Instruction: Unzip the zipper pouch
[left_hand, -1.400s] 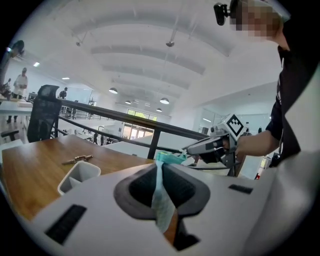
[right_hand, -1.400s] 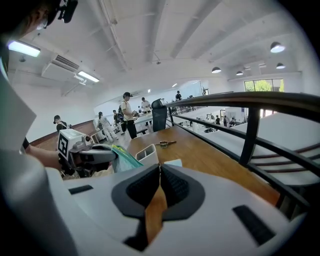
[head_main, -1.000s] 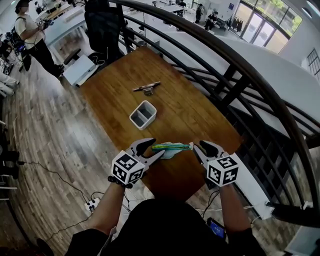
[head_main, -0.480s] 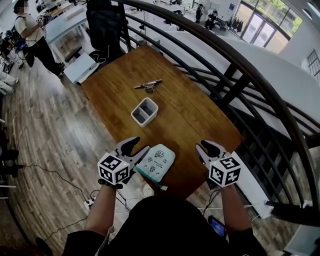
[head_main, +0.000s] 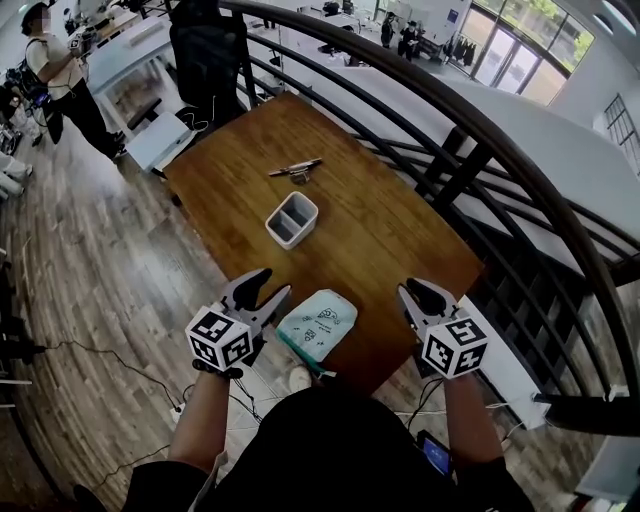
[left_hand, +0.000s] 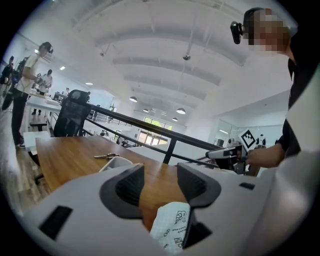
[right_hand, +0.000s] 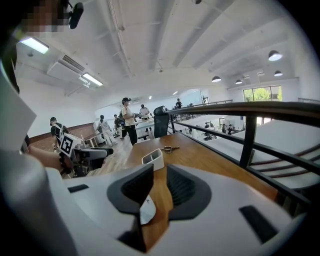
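Both hands are held out low in front of the person at the near end of the table. The left gripper (head_main: 266, 290) points roughly level across the table's (head_main: 370, 225) near left corner, and its jaws are spread wide with nothing pinched. Its own view shows the zipper pouch (left_hand: 170, 230) low down by the base of one jaw, not pressed by either pad. The right gripper (head_main: 423, 296) sits at the near right corner, tilted down a bit. Its jaws have just been closing and now have only a narrow gap, with bare wood showing through it and nothing between them.

The zipper pouch (head_main: 318, 322) is white with little printed drawings and has a green zipper strip along the side facing the person. It lies flat at the near edge of the table, between the two grippers: just beside the left one, well apart from the right. Can't tell if the zip is open or closed.

Further up the table is a grey two-compartment organizer box (head_main: 292, 219), and past that a slim dark thing with a small metal piece (head_main: 293, 170).

The table is brown wood and stands on a plank floor (head_main: 100, 260). A black curved railing (head_main: 480, 140) runs along its right side, a black office chair (head_main: 205, 50) stands at the far end, and a person (head_main: 60, 70) is over at the top left.
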